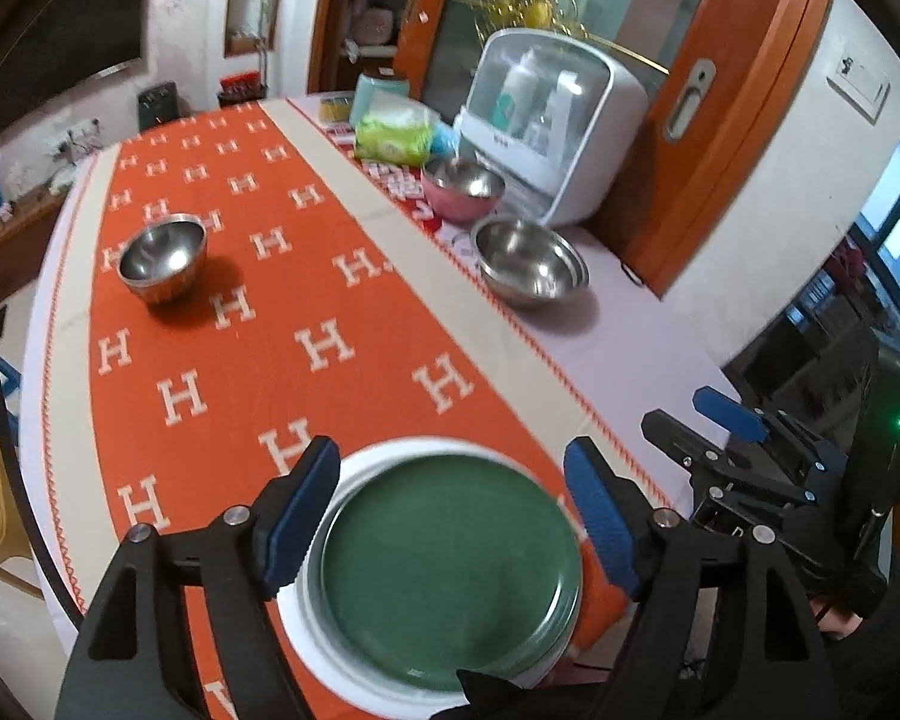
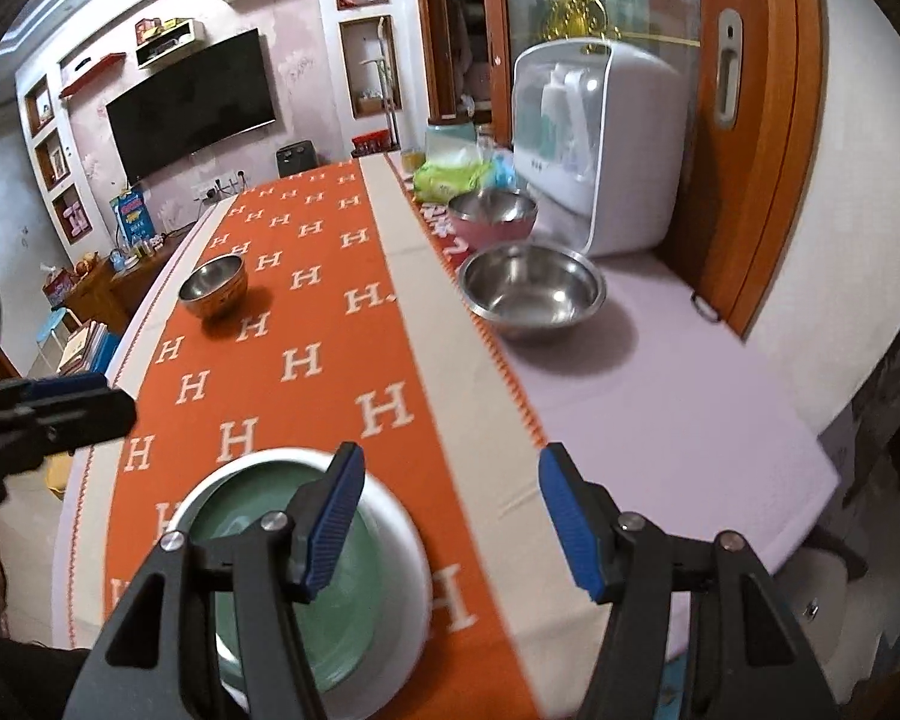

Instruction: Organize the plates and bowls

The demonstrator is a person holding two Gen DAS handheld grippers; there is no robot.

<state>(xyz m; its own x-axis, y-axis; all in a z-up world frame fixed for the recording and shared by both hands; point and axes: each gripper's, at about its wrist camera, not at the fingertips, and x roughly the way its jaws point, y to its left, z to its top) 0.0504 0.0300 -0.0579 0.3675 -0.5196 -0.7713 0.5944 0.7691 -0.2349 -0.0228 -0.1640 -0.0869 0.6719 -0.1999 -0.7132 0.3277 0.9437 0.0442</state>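
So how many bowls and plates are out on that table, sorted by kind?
Steel bowls: 3, one small, one large, one pink-sided
Green plates: 1 visible, possibly more stacked beneath
White plates: 1, under the green
Total: 5

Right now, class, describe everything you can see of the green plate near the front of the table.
The green plate is round, dark green and glossy, probably glazed ceramic, with a raised rim. It lies flat, right way up and empty, on top of a larger white plate on the orange H-patterned cloth. More green rims seem to be stacked beneath it. Neither tongs touch it.
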